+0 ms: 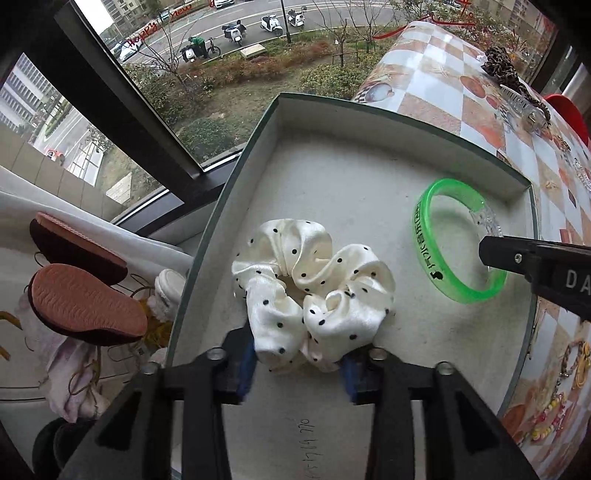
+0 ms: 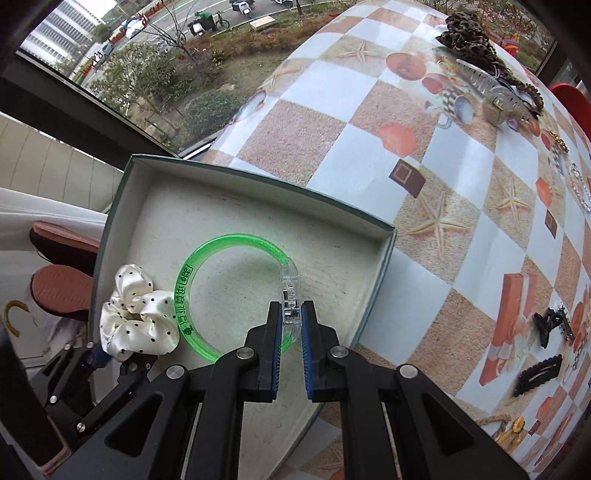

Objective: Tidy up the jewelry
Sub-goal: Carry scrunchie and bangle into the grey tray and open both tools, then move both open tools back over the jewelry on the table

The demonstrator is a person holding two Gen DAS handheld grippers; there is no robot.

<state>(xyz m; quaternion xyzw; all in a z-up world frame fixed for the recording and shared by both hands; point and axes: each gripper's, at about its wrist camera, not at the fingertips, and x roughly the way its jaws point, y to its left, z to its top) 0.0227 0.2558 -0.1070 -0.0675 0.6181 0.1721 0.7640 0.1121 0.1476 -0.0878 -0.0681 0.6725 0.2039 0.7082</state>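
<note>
A shallow grey box (image 1: 332, 155) (image 2: 229, 206) lies at the table's left edge. Inside it rests a white polka-dot scrunchie (image 1: 314, 291) (image 2: 140, 317). My left gripper (image 1: 297, 354) (image 2: 110, 360) stands open around the scrunchie's near side, with the blue pads (image 1: 245, 369) apart from the fabric. A green translucent bracelet (image 1: 432, 254) (image 2: 192, 273) with a clear clasp (image 2: 290, 291) lies on the box floor to the right of the scrunchie. My right gripper (image 2: 291, 314) (image 1: 491, 251) is shut on that clasp, pointing steeply down.
The checkered seashell tablecloth (image 2: 369, 122) carries a leopard scrunchie (image 2: 465, 33), a clear claw clip (image 2: 491, 88), black hair clips (image 2: 550, 325) and beaded bracelets (image 1: 554, 406). Slippers (image 1: 85, 302) lie on the floor left of the box, below a window.
</note>
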